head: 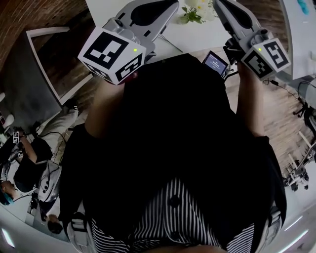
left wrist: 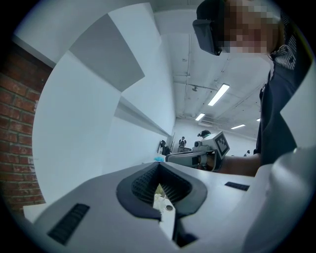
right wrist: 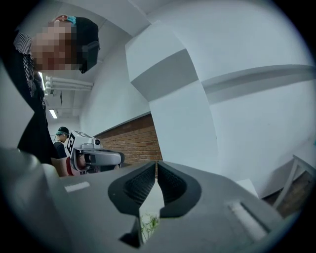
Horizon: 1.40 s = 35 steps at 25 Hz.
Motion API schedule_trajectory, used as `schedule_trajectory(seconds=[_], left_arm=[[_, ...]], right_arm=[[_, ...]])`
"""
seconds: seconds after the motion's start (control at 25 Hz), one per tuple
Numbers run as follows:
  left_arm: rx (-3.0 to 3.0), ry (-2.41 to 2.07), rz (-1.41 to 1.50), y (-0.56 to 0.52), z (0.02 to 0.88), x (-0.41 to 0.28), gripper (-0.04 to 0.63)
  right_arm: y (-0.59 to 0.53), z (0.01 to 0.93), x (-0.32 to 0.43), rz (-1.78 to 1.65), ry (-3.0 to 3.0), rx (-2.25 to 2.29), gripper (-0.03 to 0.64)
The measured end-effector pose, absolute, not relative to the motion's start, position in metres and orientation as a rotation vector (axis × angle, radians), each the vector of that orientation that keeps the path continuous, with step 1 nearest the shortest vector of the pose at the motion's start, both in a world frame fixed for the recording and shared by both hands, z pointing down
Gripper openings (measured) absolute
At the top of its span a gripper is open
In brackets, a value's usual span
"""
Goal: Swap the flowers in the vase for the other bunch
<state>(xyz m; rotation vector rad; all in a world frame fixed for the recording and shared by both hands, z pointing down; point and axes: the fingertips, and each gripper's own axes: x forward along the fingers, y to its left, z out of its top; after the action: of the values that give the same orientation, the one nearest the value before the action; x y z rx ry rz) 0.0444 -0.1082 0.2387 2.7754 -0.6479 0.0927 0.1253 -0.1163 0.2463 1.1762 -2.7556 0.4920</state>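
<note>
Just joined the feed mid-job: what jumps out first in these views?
The left gripper and right gripper, held up side by side with marker cubes toward the head camera, jaws shut and empty. Between them, at the head view's top edge, white flowers on a white table. The person's dark top fills the middle.

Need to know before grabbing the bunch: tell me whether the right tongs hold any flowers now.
No, the right gripper view shows the right tongs closed tip to tip with nothing clamped between them.
</note>
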Motion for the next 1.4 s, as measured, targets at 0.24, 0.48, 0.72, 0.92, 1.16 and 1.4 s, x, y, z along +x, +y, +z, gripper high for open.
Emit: schedule_trajectory(seconds=[0.24,0.48,0.72,0.92,1.16,1.4], left_arm=[[2.718,-0.696,0.087,-0.121,0.248,0.047,0.008],[2.665,-0.797,0.114,-0.122,0.248,0.036,0.008],[2.635,-0.813,0.167,-0.117,0.256,0.040,0.008],[2.616,-0.827,0.178,-0.117,0.267,0.042,0.008],[2.616,-0.860,0.183,-0.114,0.269,0.044,0.008],[2.609,-0.899,0.191,-0.117,0.265,0.036,0.008]], right_arm=[[-0.140,0.268,0.130,0.534,-2.741,1.071,0.094],[-0.155,0.274,0.127,0.430,-2.710,1.034,0.193],[-0.154,0.296,0.123,0.383,-2.635,0.977,0.299],[-0.151,0.318,0.119,0.387,-2.601,0.921,0.343],[-0.149,0.321,0.116,0.349,-2.593,0.909,0.345],[-0.152,0.336,0.115,0.369,-2.548,0.878,0.345]])
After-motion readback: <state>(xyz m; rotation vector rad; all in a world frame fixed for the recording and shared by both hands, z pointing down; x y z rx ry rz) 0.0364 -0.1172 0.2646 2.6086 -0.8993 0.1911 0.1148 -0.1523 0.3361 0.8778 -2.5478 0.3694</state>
